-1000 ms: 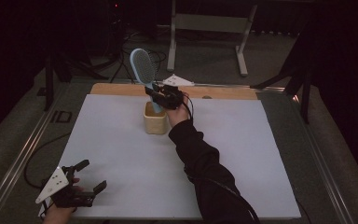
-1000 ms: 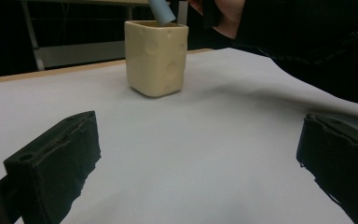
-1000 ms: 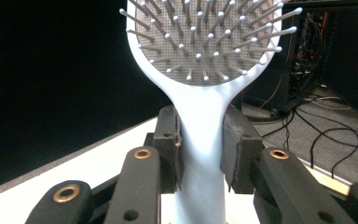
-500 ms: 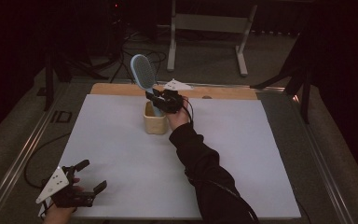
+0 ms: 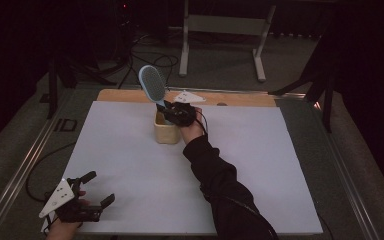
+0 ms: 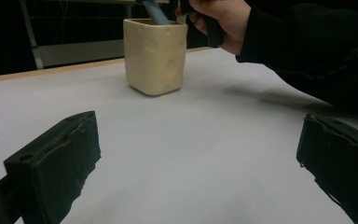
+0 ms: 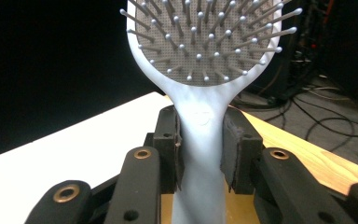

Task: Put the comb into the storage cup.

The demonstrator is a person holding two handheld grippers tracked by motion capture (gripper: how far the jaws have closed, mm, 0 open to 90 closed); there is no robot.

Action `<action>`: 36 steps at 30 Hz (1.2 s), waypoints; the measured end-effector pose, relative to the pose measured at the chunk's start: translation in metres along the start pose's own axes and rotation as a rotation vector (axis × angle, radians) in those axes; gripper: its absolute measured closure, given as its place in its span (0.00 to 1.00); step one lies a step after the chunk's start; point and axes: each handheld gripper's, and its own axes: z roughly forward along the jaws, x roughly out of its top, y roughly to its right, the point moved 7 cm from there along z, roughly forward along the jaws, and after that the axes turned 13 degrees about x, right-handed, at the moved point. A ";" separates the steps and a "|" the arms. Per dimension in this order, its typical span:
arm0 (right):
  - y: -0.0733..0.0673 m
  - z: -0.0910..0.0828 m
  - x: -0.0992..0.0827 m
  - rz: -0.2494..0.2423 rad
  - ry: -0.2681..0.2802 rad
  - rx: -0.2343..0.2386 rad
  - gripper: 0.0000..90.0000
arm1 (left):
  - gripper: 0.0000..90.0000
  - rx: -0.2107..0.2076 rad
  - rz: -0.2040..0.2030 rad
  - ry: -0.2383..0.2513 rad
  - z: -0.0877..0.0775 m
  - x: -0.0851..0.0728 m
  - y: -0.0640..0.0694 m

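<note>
Two grippers here, doing very different jobs. Nearest, the left gripper (image 5: 82, 200) sits at the front-left corner of the tabletop (image 5: 130, 165), fingers spread wide with nothing between them, well apart from the action. Farther back, the right gripper (image 5: 172, 114) has its fingers clenched on the hairbrush (image 7: 200, 116) handle, just over the cream cup (image 5: 166, 129). Brush's long axis runs steeply upright, bristle head on top, handle end pointing down into the cup.

White-topped table (image 5: 130, 165) with wooden far edge, cream cup (image 5: 166, 131) standing toward its back.
</note>
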 end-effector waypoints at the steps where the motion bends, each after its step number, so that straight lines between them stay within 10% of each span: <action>1: 0.001 -0.001 -0.001 0.003 -0.002 -0.014 0.78 | 0.00 0.000 -0.001 0.000 0.000 0.000 0.000; 11: -0.002 -0.002 -0.005 -0.032 -0.035 -0.015 0.74 | 0.00 -0.003 -0.003 -0.005 0.001 -0.001 0.000; 16: -0.008 -0.003 -0.011 -0.041 -0.050 -0.016 0.22 | 0.00 -0.003 -0.002 -0.006 0.001 -0.001 0.000; 19: -0.011 -0.004 -0.012 -0.067 -0.054 -0.016 0.09 | 0.00 -0.001 -0.003 -0.005 0.000 -0.001 0.000; 36: -0.015 -0.009 -0.008 -0.020 -0.060 0.074 0.08 | 0.00 -0.001 -0.002 -0.007 0.001 -0.001 0.000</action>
